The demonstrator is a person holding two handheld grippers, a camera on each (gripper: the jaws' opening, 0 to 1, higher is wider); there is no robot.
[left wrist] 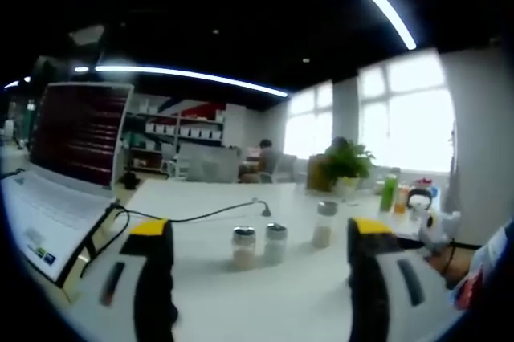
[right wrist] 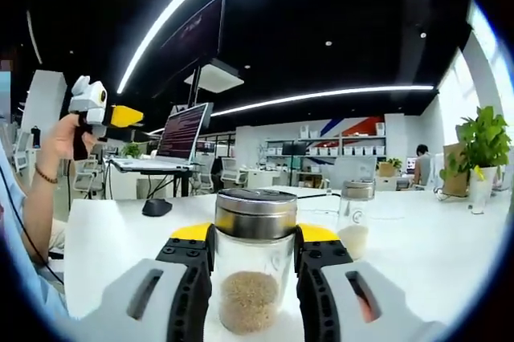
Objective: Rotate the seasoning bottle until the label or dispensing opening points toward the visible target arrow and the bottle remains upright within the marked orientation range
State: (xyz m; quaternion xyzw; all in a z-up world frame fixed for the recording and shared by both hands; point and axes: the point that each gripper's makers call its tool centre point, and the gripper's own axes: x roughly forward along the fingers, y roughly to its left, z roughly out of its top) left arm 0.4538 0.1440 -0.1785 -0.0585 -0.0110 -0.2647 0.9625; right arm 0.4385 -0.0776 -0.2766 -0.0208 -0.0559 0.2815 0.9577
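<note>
Glass seasoning bottle [right wrist: 254, 266], steel-capped, clamped in right gripper [right wrist: 254, 258] jaws; left gripper [left wrist: 261, 234] jaws wide, empty.

Two gripper-mounted fisheye views, set low over one white table [left wrist: 241, 294] in an office.

The left gripper view looks across the table from well back, toward three shaker bottles [left wrist: 275, 243] and bright windows [left wrist: 401, 125]. The right gripper view sits very close to one seasoning bottle [right wrist: 255, 270] between its jaws. Both views share the table, laptop [right wrist: 181, 140], potted plant [left wrist: 347, 164] and back shelves [right wrist: 337, 145].
</note>
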